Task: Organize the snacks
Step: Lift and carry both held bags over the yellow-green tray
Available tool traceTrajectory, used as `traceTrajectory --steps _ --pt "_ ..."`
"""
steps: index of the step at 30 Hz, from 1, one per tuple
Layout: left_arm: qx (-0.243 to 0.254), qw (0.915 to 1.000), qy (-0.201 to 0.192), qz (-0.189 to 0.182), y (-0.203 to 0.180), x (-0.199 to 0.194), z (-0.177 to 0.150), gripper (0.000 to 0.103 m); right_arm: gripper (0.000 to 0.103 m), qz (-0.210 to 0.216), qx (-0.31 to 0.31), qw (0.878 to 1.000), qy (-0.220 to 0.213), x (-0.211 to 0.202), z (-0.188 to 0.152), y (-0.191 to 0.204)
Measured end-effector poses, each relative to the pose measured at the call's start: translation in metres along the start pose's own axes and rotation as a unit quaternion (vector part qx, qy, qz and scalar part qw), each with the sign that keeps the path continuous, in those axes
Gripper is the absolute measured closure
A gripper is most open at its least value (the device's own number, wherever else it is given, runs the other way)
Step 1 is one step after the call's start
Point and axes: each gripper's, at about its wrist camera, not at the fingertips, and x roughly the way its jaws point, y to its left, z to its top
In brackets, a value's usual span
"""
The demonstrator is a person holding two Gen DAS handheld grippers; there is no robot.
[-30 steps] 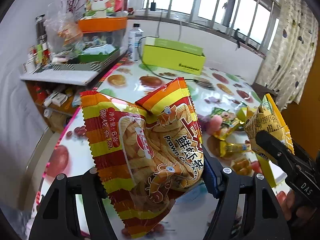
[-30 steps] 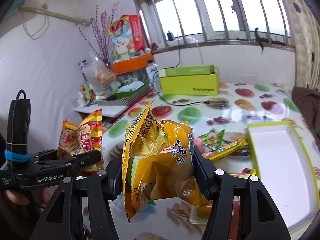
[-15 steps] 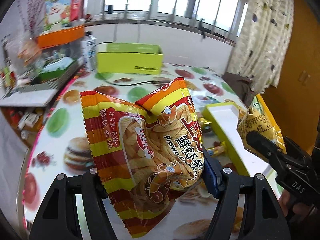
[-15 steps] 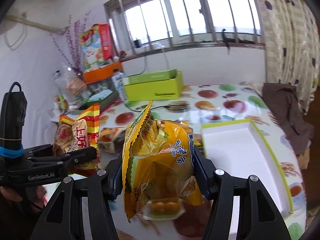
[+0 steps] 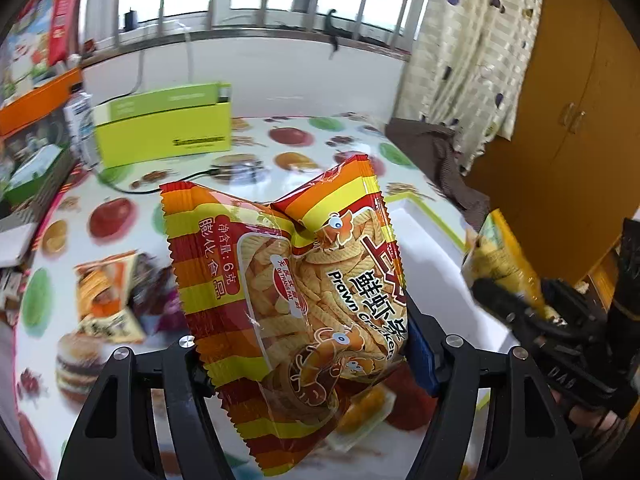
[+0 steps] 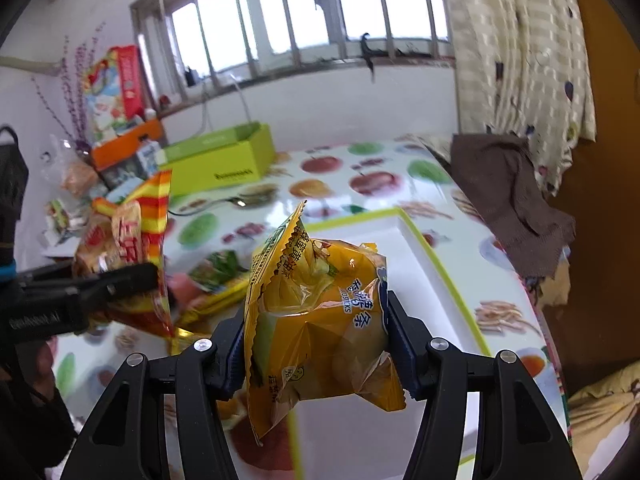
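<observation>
Snacks held over the tray

Left tongs (image 5: 304,356) pinch a red, orange and yellow striped prawn cracker bag (image 5: 296,288), the fingers pressed into its two sides. The bag stands roughly upright with its crimped top edge folded in a V, lifted clear of the tabletop (image 5: 120,184). In the right wrist view the same bag (image 6: 132,256) shows to the left of the tray, in the other tongs' black fingers.

Right tongs (image 6: 316,344) pinch a yellow bag (image 6: 320,328), squeezed between the blue pads (image 6: 400,344), its serrated top corner pointing up. It hangs above the near part of the tray (image 6: 440,272), a white shallow box with a lime green rim lying on the tabletop. From the left wrist view the yellow bag (image 5: 500,264) sits at the tray's right side, blurred.

Left of the tray, a few loose snack packets (image 6: 216,280) lie on the fruit-printed tabletop; more packets (image 5: 108,292) show blurred in the left wrist view. Behind the tray, toward the window, stands a lime green box (image 5: 164,128) with its lid open, a black cable (image 5: 160,184) running along in front of it. A brown cloth (image 6: 508,192) drapes over the tabletop edge to the tray's right.
</observation>
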Motion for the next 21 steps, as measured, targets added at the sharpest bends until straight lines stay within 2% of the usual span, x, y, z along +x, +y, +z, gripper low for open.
traceTrajectory --steps 12,16,21 --pt "0.045 0.9967 0.048 -0.048 -0.044 0.066 0.031 0.032 0.044 -0.074 -0.012 0.997 0.029 0.036 -0.006 -0.032" --pt "0.077 0.9949 0.051 -0.040 -0.057 0.085 0.039 0.032 0.044 -0.094 -0.028 0.995 0.031 0.044 -0.007 -0.036" --pt "0.085 0.9929 0.071 -0.045 -0.065 0.112 0.048 0.032 0.044 -0.116 -0.050 0.991 0.036 0.055 -0.010 -0.035"
